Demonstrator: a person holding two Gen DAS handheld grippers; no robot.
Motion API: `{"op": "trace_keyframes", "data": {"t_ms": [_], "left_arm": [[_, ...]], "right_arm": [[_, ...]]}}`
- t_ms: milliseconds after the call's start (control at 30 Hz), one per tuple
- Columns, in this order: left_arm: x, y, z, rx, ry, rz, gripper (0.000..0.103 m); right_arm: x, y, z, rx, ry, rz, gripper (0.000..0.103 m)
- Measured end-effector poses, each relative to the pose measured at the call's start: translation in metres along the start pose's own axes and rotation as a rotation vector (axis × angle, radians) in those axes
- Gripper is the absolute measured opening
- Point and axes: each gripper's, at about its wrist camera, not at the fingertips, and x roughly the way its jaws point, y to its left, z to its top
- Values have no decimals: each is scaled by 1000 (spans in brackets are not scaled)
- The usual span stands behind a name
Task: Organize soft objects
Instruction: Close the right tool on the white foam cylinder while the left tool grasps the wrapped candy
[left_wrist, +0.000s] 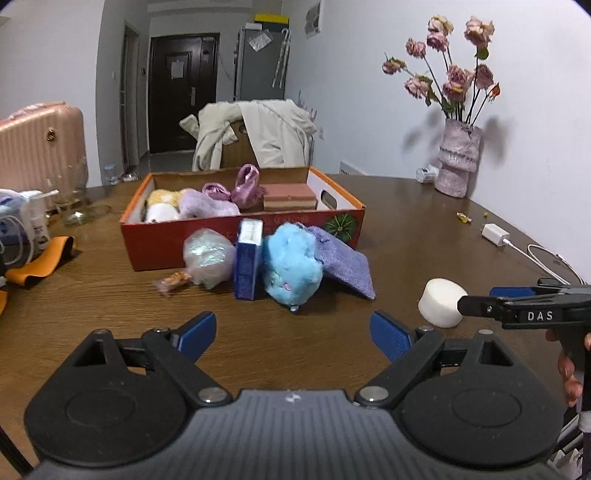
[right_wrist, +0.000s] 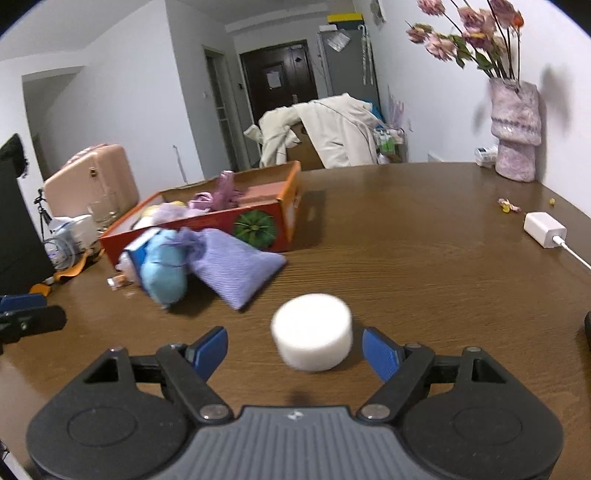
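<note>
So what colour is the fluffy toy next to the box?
The fluffy toy is light blue, leaning by the orange box. It shows best in the left wrist view.

Indoor room under soft, even light, moderately bright, with a cool cast on the walls. The vase of flowers (left_wrist: 458, 158) throws blurred double shadows on the wall behind it. The brown counter (right_wrist: 424, 258) shows a dull sheen toward its far edge. Both fisheye views bend straight lines near the edges, with dark corners. The white foam cylinder (right_wrist: 312, 336) looks slightly smeared.
</note>
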Motion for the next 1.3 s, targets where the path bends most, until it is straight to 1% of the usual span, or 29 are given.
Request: {"op": "trace_keyframes", "data": {"t_ms": [133, 233, 300, 400, 467, 500, 533, 600, 633, 667, 700, 800, 833, 900, 967, 1000, 1033, 1133, 1300], "left_arm": [[24, 2, 4, -13, 28, 18, 92], [38, 4, 9, -14, 22, 22, 92], [46, 9, 12, -10, 8, 55, 92], [56, 29, 16, -46, 15, 100, 92], [59, 44, 18, -70, 13, 124, 85], [61, 49, 20, -64, 5, 142, 84], [63, 56, 22, -48, -6, 161, 82], [72, 68, 25, -1, -21, 175, 77], [82, 76, 27, 25, -1, 199, 68], [90, 84, 28, 41, 22, 210, 64], [97, 91, 29, 51, 35, 199, 63], [116, 110, 31, 58, 66, 128, 56], [120, 113, 31, 60, 76, 117, 50], [129, 118, 30, 78, 97, 76, 42], [135, 121, 27, 91, 120, 58, 24], [137, 121, 26, 98, 127, 53, 21], [137, 122, 24, 101, 126, 51, 20], [132, 126, 21, 87, 110, 36, 20], [103, 128, 13, 33, 85, 48, 20]], "right_arm": [[14, -5, 4, 4, 10, -13, 79], [24, -7, 8, 10, 19, -8, 78], [31, -7, 9, 13, 29, -11, 78], [40, -4, 11, 10, 41, 9, 73], [46, 2, 11, 1, 51, 18, 71], [51, 7, 11, -11, 58, 22, 70], [53, 11, 11, -22, 64, 28, 68], [59, 23, 12, -44, 75, 49, 68], [62, 28, 12, -55, 80, 59, 68], [64, 34, 13, -66, 84, 66, 68], [67, 40, 14, -79, 88, 72, 68], [74, 55, 15, -103, 98, 75, 68], [76, 58, 16, -106, 102, 77, 68], [81, 65, 17, -111, 111, 80, 68], [84, 70, 18, -116, 119, 76, 66], [86, 72, 19, -116, 120, 75, 61], [88, 74, 20, -114, 122, 75, 58], [89, 81, 20, -120, 119, 70, 55], [75, 94, 16, -128, 99, 71, 53]]}}
